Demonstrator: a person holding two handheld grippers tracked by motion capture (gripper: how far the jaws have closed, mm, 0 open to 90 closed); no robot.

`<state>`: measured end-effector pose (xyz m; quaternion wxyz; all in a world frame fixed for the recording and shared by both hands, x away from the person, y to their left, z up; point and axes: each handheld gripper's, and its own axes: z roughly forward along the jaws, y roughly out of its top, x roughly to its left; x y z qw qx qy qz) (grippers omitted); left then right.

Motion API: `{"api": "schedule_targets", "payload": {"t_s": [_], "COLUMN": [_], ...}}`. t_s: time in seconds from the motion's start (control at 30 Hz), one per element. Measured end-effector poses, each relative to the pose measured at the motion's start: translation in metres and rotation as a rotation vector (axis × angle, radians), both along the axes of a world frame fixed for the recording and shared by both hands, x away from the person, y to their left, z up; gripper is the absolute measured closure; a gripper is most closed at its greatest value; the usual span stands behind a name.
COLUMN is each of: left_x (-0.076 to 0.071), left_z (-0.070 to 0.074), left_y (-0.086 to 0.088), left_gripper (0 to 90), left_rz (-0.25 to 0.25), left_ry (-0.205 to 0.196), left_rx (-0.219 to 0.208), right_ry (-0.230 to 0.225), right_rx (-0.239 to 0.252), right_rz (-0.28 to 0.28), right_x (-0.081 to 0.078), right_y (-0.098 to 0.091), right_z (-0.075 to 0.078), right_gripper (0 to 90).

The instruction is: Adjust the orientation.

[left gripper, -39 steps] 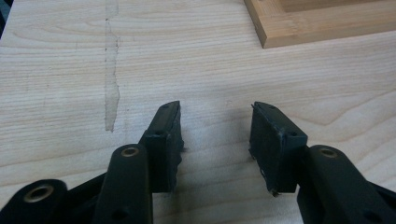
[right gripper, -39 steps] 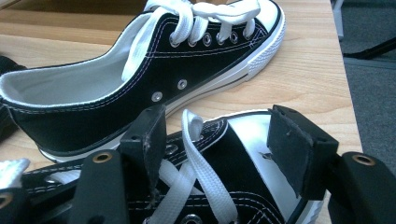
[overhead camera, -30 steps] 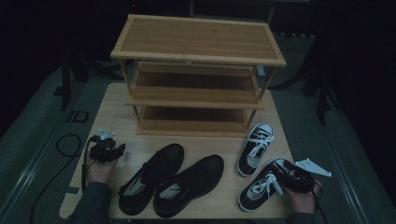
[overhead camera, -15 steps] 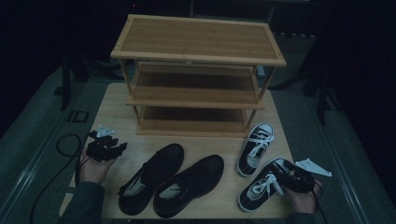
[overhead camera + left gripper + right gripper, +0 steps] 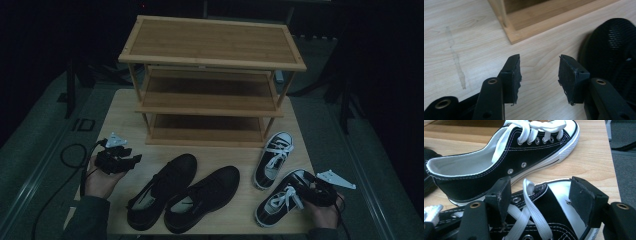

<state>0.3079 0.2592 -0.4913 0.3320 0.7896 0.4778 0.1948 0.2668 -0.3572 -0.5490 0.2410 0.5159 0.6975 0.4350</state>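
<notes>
- The left gripper (image 5: 131,161) hung above the left part of the pale wooden table (image 5: 120,125), held in the person's left hand (image 5: 100,180), just left of the pair of plain black low shoes.
- Its jaws stood apart with bare tabletop between the pads (image 5: 515,72); they had just been opening further, and they held nothing.
- In the left gripper view, the mesh toe of the nearer black low shoe (image 5: 614,50) lay just right of the jaws, and the foot of the 3-tier bamboo shoe rack (image 5: 529,27) stood ahead of them.
- The right gripper (image 5: 306,192) sat low at the near right corner of the table, at the black canvas sneaker with white laces and white toe cap (image 5: 280,197).
- In the right gripper view, that sneaker (image 5: 541,220) lay between its open jaws; the left pad stood at the lace eyelets, the right pad over the white toe cap, and I could not tell whether either pad pressed on it.
- The second black canvas sneaker (image 5: 272,157) lay just beyond, toe toward the rack, close beside the first.
- The 2 black low shoes (image 5: 185,197) lay side by side in the middle, toes angled toward the rack.
</notes>
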Motion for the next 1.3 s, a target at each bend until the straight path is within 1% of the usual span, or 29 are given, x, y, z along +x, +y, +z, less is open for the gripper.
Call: {"api": "schedule_targets", "payload": {"t_s": [0.03,0.1,0.17,0.2,0.23,0.27,0.3,0.33,0.37,0.53,0.57,0.7,0.73,0.83,0.9,0.93,1.0,1.3], "left_x": [-0.002,-0.003,-0.004,-0.004,-0.006,-0.006,-0.007,-0.007,-0.008,-0.011,-0.012,-0.013,-0.014,-0.015,-0.017,-0.017,-0.019,-0.021], "left_z": [0.002,0.005,0.008,0.008,0.01,0.01,0.013,0.013,0.015,0.02,0.023,0.025,0.028,0.03,0.032,0.032,0.035,0.04], "left_y": [-0.002,-0.003,-0.004,-0.004,-0.005,-0.005,-0.007,-0.007,-0.008,-0.011,-0.011,-0.012,-0.013,-0.013,-0.013,-0.013,-0.015,-0.017], "left_gripper": [53.0,53.0,53.0,53.0,52.9,52.5,51.8,51.8,51.8,52.0,52.5,52.9,53.0,53.1,53.3,53.3,53.7,55.5], "left_rz": [-0.014,-0.028,-0.043,-0.043,-0.062,-0.062,-0.092,-0.092,-0.11,-0.132,-0.143,-0.148,-0.156,-0.164,-0.18,-0.18,-0.194,-0.239], "left_ry": [0.002,0.002,0.002,0.002,0.004,0.004,0.001,0.001,0.004,0.004,0.01,0.011,0.012,0.016,0.02,0.02,0.021,0.034], "left_rx": [-0.002,0.0,-0.006,-0.006,-0.008,-0.008,-0.007,-0.007,-0.006,-0.005,-0.013,-0.02,-0.018,-0.023,-0.017,-0.017,0.0,-0.002], "right_ry": [-0.001,0.0,0.0,0.0,0.001,0.001,0.003,0.003,0.004,0.005,0.005,0.004,0.004,0.004,0.005,0.005,0.006,0.006], "right_rx": [0.002,0.002,0.004,0.004,0.004,0.004,0.003,0.003,0.003,0.0,-0.002,-0.004,-0.004,-0.005,-0.005,-0.005,-0.006,-0.005], "right_rz": [-0.001,-0.001,0.0,0.0,0.0,0.0,0.002,0.002,0.002,0.003,0.004,0.006,0.006,0.006,0.006,0.006,0.006,0.006], "right_x": [0.0,0.0,0.0,0.0,0.0,0.0,0.0,0.0,0.0,0.0,0.0,0.0,0.0,0.0,0.0,0.0,0.0,0.0], "right_y": [0.0,0.0,0.0,0.0,0.0,0.0,0.0,0.0,0.0,0.0,0.0,0.0,0.0,0.0,0.0,0.0,0.0,0.0], "right_z": [0.0,0.0,0.0,0.0,0.0,0.0,0.0,0.0,0.0,0.0,0.001,0.001,0.001,0.001,0.001,0.001,0.001,0.001], "right_gripper": [34.1,34.1,33.8,33.8,33.7,33.7,33.4,33.5,33.4,33.4,33.5,33.5,33.4,33.5,33.5,33.5,33.4,33.5]}}
